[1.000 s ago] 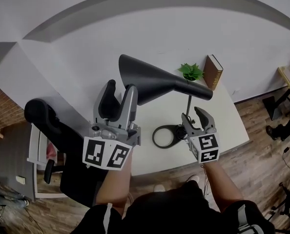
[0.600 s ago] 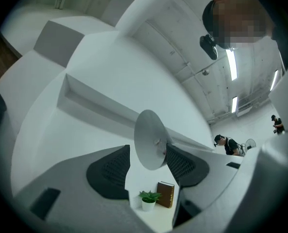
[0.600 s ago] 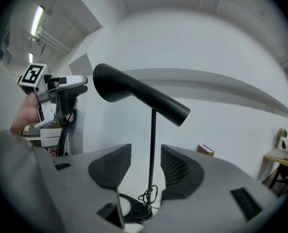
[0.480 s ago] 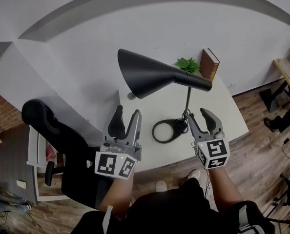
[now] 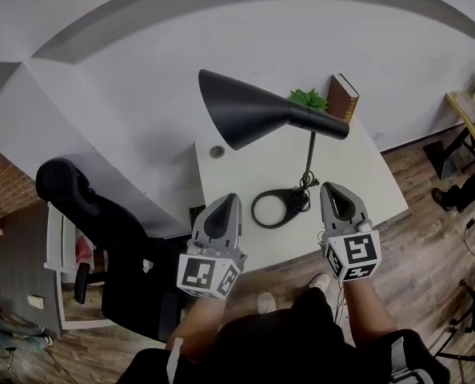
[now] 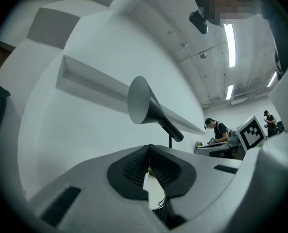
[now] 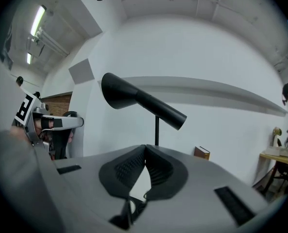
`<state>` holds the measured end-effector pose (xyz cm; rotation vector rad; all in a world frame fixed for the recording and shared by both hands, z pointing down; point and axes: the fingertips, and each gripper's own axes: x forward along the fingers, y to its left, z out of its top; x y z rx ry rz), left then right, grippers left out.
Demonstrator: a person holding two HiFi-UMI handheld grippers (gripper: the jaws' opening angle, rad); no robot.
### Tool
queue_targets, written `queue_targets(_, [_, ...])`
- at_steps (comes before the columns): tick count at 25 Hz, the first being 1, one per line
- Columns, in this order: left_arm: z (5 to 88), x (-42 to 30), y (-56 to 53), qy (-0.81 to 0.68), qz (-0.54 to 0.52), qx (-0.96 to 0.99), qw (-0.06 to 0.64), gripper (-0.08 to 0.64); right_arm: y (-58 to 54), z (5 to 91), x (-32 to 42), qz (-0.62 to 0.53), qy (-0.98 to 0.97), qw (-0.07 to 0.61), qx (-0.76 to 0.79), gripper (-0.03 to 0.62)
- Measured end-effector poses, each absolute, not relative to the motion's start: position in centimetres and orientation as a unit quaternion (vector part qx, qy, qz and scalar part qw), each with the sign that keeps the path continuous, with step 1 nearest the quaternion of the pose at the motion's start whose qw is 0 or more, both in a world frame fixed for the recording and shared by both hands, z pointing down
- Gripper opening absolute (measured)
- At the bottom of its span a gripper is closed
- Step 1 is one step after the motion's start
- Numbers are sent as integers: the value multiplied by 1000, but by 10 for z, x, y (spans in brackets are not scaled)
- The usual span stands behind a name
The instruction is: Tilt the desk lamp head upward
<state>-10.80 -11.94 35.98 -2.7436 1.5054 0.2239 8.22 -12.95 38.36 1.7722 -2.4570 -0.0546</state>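
The desk lamp stands on a white desk; its black cone-shaped head sits on a thin upright stem rising from a ring-shaped base, and a dark cable is bunched at the right rim of that ring. Both gripper views show the head slanted, the wide mouth raised above the narrow tail; in the head view the mouth points left of the stem and the tail pokes out to its right.

The left gripper hangs on the near side of the lamp, to the left of the base and clear of it; its jaws are pressed together with nothing between the pads (only desk and cable show past the slit below them). The right gripper hangs near the base on its right, not touching the lamp; its jaws are likewise closed tight and empty.

Behind the lamp a small potted plant and a brown book stand by the wall; left of the lamp a small round disc lies on the desk; farther left is a black office chair.
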Motion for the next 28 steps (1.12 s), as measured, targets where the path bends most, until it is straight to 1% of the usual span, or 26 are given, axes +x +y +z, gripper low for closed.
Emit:
queue_targets(10, [378,-93,-102,437,52,-898,-14,8,-112,387,76,-28,-806,69,587,0])
queue_targets(28, [361,-94,-91,439,75,-895,-5,8,-99,386,79,-35,-803,83,589,0])
